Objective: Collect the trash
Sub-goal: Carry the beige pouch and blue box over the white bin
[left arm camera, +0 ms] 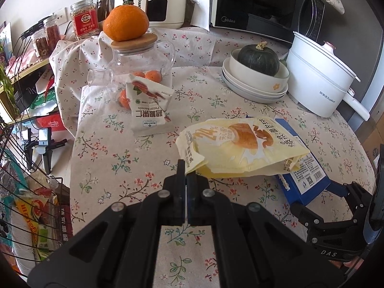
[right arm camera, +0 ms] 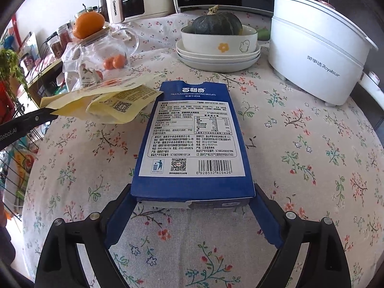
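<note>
My left gripper (left arm camera: 186, 169) is shut on the corner of a yellow bread bag (left arm camera: 242, 144). In the right wrist view this bag (right arm camera: 112, 100) hangs off the table from that gripper (right arm camera: 46, 113). A blue biscuit box (right arm camera: 192, 132) lies label up on the floral tablecloth (right arm camera: 300, 168), partly under the bag. My right gripper (right arm camera: 192, 190) stands wide around the box's near end, its blue pads (right arm camera: 120, 218) against both long sides. A white pecan packet (left arm camera: 150, 110) leans on the glass jug (left arm camera: 141, 72).
A wire basket (left arm camera: 21, 192) holding wrappers stands left of the table. A big orange (left arm camera: 126, 22) tops the jug's lid. Stacked bowls with a green squash (left arm camera: 258, 60), a white electric pot (left arm camera: 321, 76), a microwave (left arm camera: 264, 2) and jars (left arm camera: 84, 19) line the back.
</note>
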